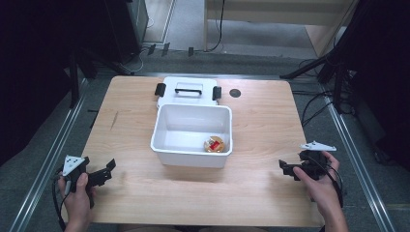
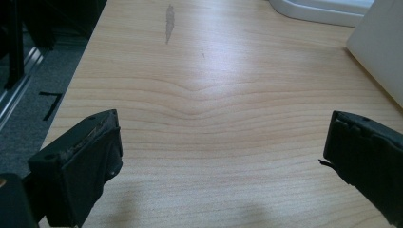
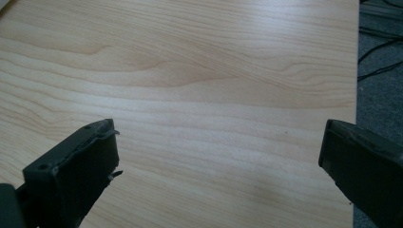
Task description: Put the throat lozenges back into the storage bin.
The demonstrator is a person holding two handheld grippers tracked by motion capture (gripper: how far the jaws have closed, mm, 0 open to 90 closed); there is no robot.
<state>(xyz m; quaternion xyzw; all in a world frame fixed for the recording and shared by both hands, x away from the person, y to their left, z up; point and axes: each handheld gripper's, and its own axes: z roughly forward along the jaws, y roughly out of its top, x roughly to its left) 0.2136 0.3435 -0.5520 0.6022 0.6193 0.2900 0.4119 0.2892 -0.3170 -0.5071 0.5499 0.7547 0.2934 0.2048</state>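
A white rectangular bin (image 1: 192, 153) stands open in the middle of the wooden table (image 1: 261, 125). A small gold and red object (image 1: 213, 144) lies on its floor near the front right corner. The bin's white lid (image 1: 188, 91), with a black handle and two black latches, lies flat just behind it. My left gripper (image 1: 107, 170) rests at the table's front left, held in a hand, jaws wide apart over bare wood (image 2: 223, 142). At the front right my right gripper (image 1: 286, 168) is open too, with nothing between its jaws (image 3: 218, 147).
A small dark round mark (image 1: 235, 93) sits on the table right of the lid. In the left gripper view the bin's white wall (image 2: 380, 52) is at the right edge. Metal rails and grey floor with cables flank the table.
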